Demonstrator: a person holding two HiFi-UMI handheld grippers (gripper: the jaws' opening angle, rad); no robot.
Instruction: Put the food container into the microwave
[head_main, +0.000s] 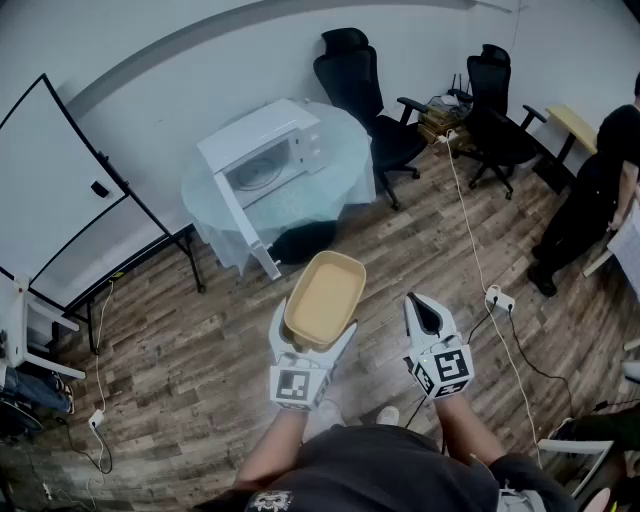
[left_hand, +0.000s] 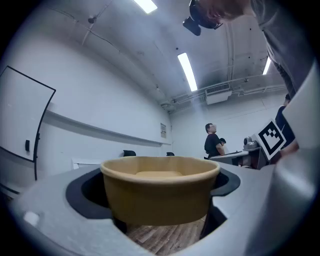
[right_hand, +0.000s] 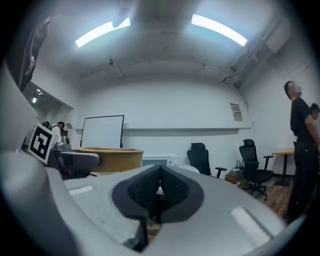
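A tan, empty food container (head_main: 325, 297) is held over the wooden floor, with my left gripper (head_main: 312, 340) shut on its near end; the left gripper view shows the container (left_hand: 161, 189) filling the space between the jaws. The white microwave (head_main: 262, 152) stands on a round table with a pale cloth (head_main: 345, 180), its door (head_main: 240, 222) swung open and hanging toward me. My right gripper (head_main: 425, 315) hovers to the right of the container, shut with its pads pressed together and nothing in them (right_hand: 160, 187). The container (right_hand: 107, 159) shows at the left of the right gripper view.
A whiteboard on a stand (head_main: 60, 190) is at the left. Two black office chairs (head_main: 365, 90) (head_main: 495, 110) stand behind the table. A white cable and power strip (head_main: 497, 298) lie on the floor at the right, near a person in black (head_main: 590, 200).
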